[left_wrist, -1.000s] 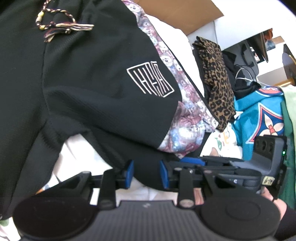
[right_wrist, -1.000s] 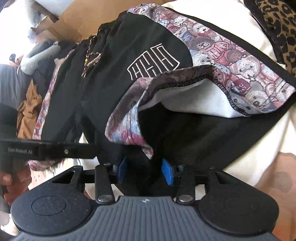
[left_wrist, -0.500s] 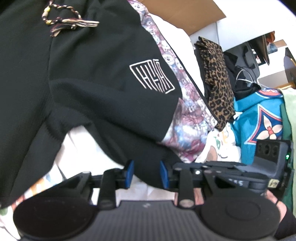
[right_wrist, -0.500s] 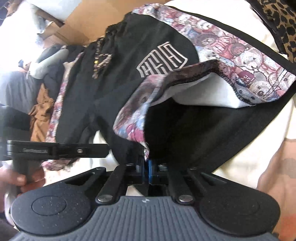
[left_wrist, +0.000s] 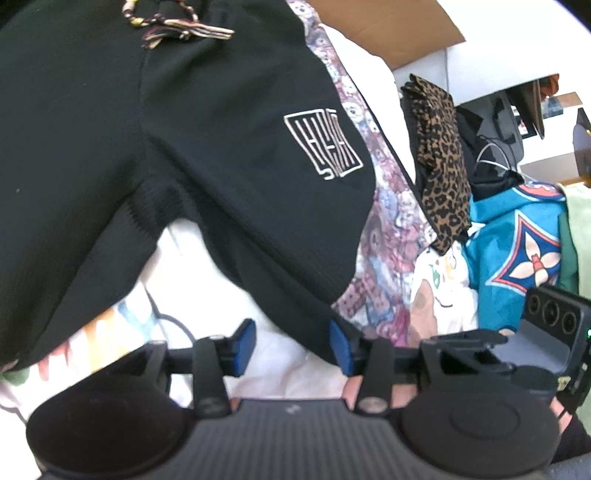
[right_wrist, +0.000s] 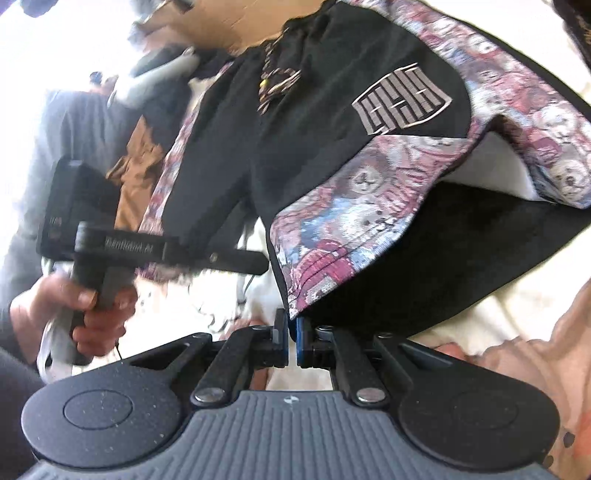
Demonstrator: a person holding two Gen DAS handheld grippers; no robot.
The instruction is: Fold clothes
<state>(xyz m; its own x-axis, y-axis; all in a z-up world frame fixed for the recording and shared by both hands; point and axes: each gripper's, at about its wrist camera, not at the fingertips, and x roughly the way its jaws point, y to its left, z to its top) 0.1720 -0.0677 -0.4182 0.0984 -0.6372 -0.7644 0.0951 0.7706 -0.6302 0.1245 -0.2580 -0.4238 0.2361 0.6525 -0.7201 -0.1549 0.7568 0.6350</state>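
Observation:
Black shorts (left_wrist: 207,140) with a white square logo, patterned side panels and a braided drawstring lie spread on a white sheet. In the right wrist view the shorts (right_wrist: 325,122) have one leg hem lifted. My right gripper (right_wrist: 291,341) is shut on the patterned hem corner of that leg. My left gripper (left_wrist: 291,345) is open; its blue pads straddle the hem edge of the same black leg, not clamping it. The left gripper also shows in the right wrist view (right_wrist: 207,256), held in a hand.
A leopard-print garment (left_wrist: 439,155) and a teal patterned garment (left_wrist: 517,251) lie to the right. Brown cardboard (left_wrist: 380,29) sits at the back. A brown garment (right_wrist: 136,173) and dark clothes lie to the left in the right wrist view.
My right gripper closed on the patterned hem corner and lifted it. My left gripper stayed open and slid slightly left along the hem.

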